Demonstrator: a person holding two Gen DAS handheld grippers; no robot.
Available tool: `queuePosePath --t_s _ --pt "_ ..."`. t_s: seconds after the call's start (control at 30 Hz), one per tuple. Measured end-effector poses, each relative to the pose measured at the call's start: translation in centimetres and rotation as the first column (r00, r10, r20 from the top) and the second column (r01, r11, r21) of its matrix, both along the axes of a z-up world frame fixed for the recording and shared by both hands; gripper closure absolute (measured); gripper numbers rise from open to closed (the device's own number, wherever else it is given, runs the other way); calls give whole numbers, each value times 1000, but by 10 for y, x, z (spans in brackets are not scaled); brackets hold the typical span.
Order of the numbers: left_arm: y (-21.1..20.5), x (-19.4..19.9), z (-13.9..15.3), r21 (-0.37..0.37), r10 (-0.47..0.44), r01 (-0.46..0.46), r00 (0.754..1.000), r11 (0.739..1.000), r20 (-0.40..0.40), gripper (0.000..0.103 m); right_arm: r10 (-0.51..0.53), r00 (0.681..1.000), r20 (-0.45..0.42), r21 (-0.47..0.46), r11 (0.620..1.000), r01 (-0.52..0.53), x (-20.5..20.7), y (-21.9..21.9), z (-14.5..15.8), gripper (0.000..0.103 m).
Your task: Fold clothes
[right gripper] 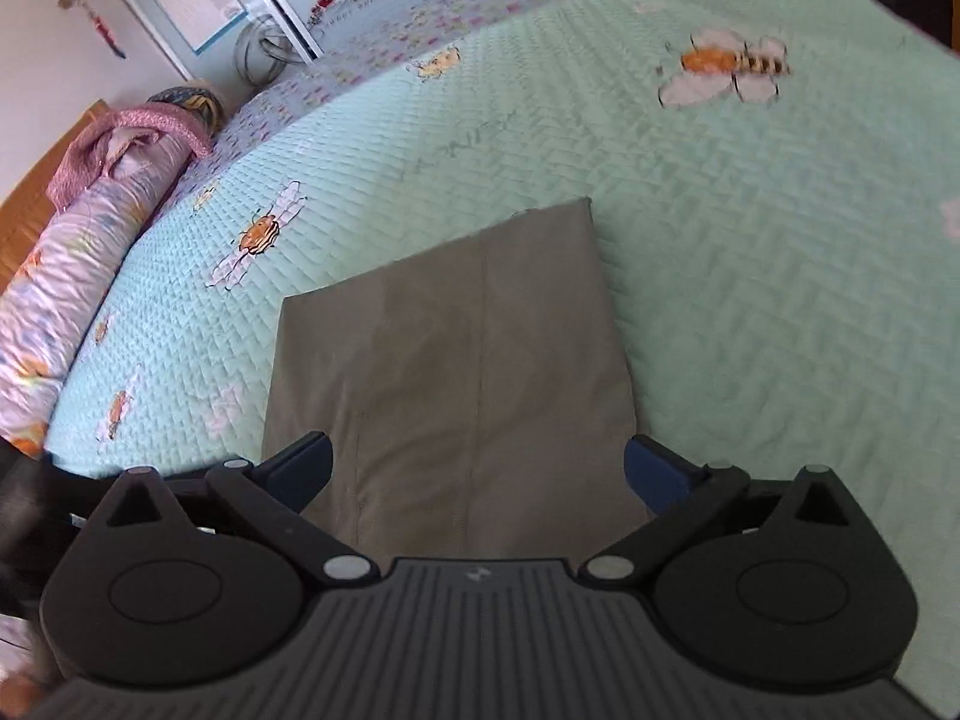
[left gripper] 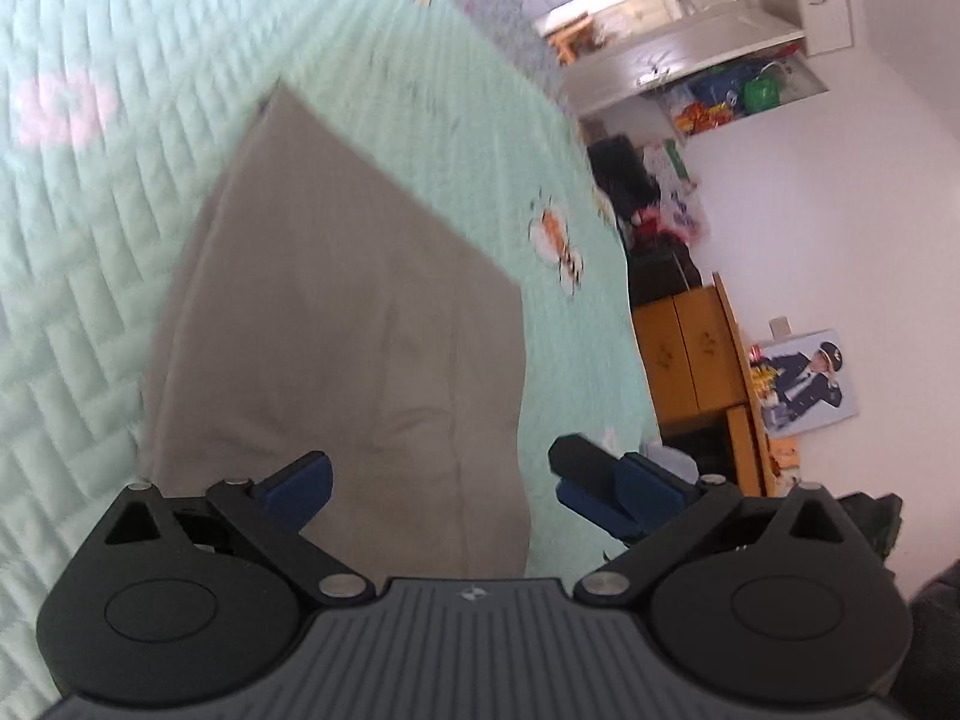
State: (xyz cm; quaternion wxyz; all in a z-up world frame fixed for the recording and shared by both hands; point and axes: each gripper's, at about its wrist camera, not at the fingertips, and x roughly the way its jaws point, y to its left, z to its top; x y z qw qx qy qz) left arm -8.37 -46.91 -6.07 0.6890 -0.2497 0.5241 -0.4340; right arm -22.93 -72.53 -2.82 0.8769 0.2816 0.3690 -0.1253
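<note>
A mint-green quilted bedspread with bee prints (right gripper: 750, 228) covers the bed; an orange wooden cabinet (left gripper: 690, 354) stands against a white wall (left gripper: 840, 210).

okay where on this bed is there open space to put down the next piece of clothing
Open quilt lies to the right of the folded grey garment, up to the big bee print, and beyond the garment's far edge. The strip between the garment and the rolled floral bedding is narrower. The bedding and pink cloth crowd that left edge.

garment (right gripper: 456, 360): grey-brown | folded flat rectangle | lying on green quilt (right gripper: 750, 240)
</note>
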Motion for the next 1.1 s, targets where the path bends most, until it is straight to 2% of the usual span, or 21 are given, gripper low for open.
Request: queuePosePath --t_s 0.1,0.2,0.27,0.47,0.6,0.7,0.93,1.1 --pt "5 -3 5 45 14 -15 999 999 35 0 6 1000 -18 -86 996 -8 2 10 6 0" --pt "10 -5 7 77 27 -32 998 997 62 0 9 993 -118 -148 989 -26 9 20 7 0" --pt "12 -6 5 86 36 -41 997 995 62 0 16 985 -170 -156 987 -43 11 25 5 0" --pt "16 -6 4 103 1 -8 998 995 68 0 -21 986 -165 -167 986 -7 1 37 10 0" --pt "19 -11 5 61 14 -18 998 998 62 0 -44 984 -171 -196 980 10 -6 49 18 0" --pt "19 -15 5 44 16 -18 998 999 55 0 -35 986 -164 -200 980 2 -11 53 22 0" --pt "5 -22 9 48 -49 47 998 998 47 0 -21 984 -175 -201 979 -15 -16 60 24 0" --pt "9 -19 12 17 -21 20 999 1000 47 0 0 988 -156 -229 973 -36 -11 68 33 0"
